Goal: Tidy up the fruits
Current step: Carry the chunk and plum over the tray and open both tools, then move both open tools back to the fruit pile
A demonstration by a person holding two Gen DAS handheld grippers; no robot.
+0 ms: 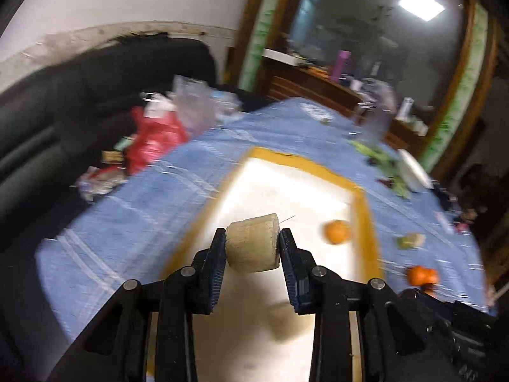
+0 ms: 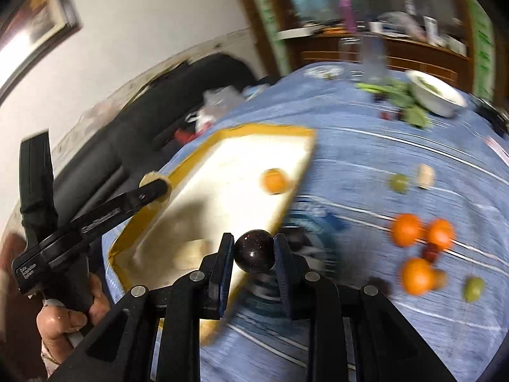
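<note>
My left gripper (image 1: 253, 238) is shut on a pale beige cylindrical fruit piece (image 1: 253, 246) and holds it above the white tray with a yellow rim (image 1: 286, 184). One orange (image 1: 337, 230) lies in the tray. My right gripper (image 2: 254, 245) is shut on a dark round plum (image 2: 254, 250) above the tray's near right rim (image 2: 296, 187). The left gripper (image 2: 156, 191) with its beige piece (image 2: 152, 178) shows at the tray's left side. Three oranges (image 2: 407, 229) and green fruits (image 2: 397, 182) lie on the blue cloth to the right.
A blue tablecloth (image 2: 366, 159) covers the table. A white bowl (image 2: 435, 92) with leafy greens (image 2: 394, 92) stands at the far right. Plastic bags (image 1: 159, 133) lie on a dark sofa (image 1: 63, 102) to the left. A wooden cabinet (image 2: 381, 54) stands behind.
</note>
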